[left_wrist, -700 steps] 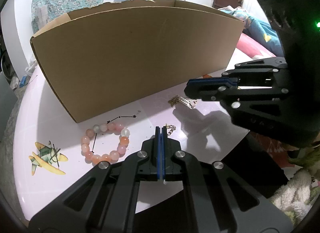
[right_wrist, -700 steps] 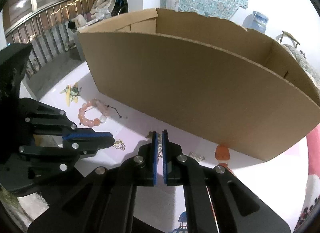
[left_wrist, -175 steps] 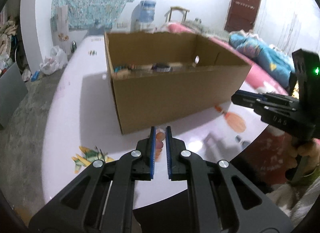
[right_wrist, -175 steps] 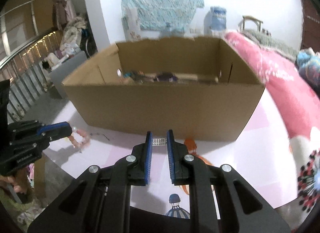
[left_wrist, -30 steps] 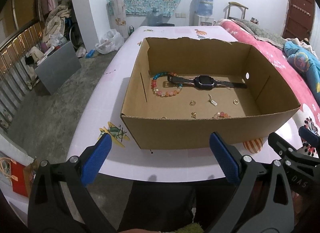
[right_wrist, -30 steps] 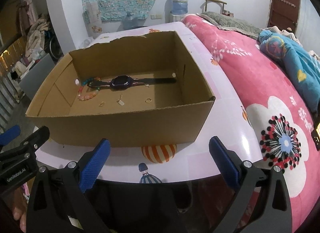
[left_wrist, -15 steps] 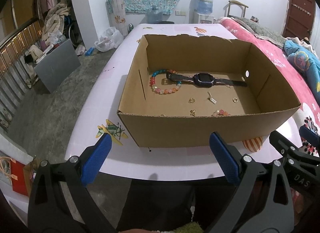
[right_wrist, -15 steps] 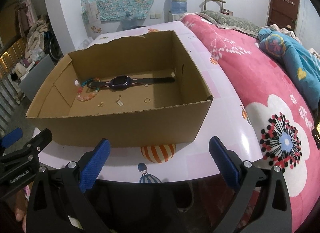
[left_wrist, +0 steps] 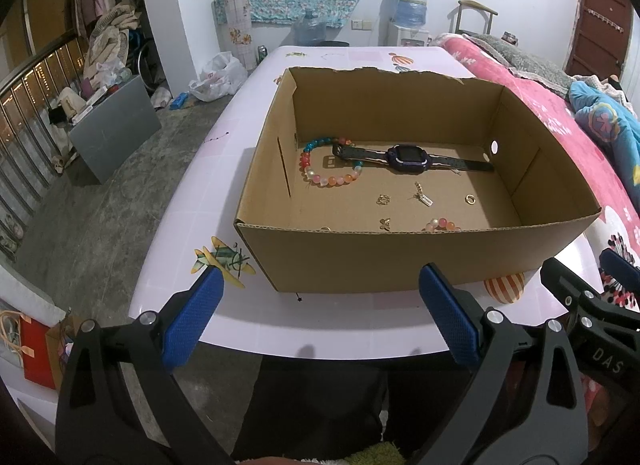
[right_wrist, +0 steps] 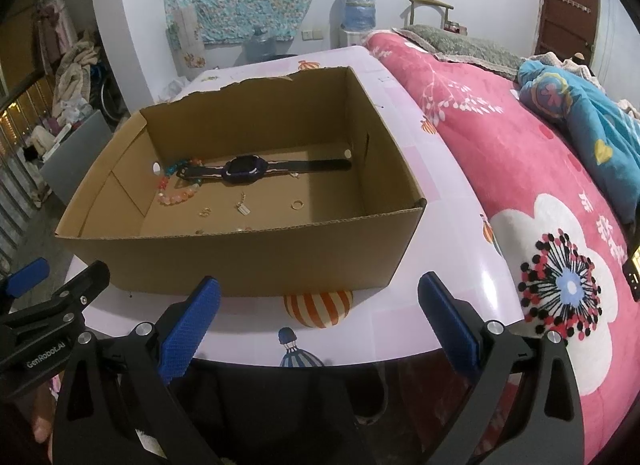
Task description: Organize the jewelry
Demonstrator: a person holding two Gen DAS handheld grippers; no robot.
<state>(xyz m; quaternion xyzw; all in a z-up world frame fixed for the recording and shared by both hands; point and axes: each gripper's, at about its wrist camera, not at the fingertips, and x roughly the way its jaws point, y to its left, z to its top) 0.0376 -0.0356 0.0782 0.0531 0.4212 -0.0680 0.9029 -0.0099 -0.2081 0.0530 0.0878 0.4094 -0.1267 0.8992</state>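
- The box [left_wrist: 400, 261] sits on the table [left_wrist: 208, 169], open top up, so pieces can simply be dropped in from above.
- Inside lie the watch [left_wrist: 408, 154], a bracelet [left_wrist: 326, 177] by the left wall, a ring [left_wrist: 469, 198], a charm [left_wrist: 423, 197] and a few smaller bits, all loose on the floor of the box.
- Both grippers hang back at the near table edge, left gripper [left_wrist: 320, 317] and right gripper [right_wrist: 320, 317], fingers spread wide and holding nothing.
- I see no jewelry left on the table, so I'd say the sorting is about finished.
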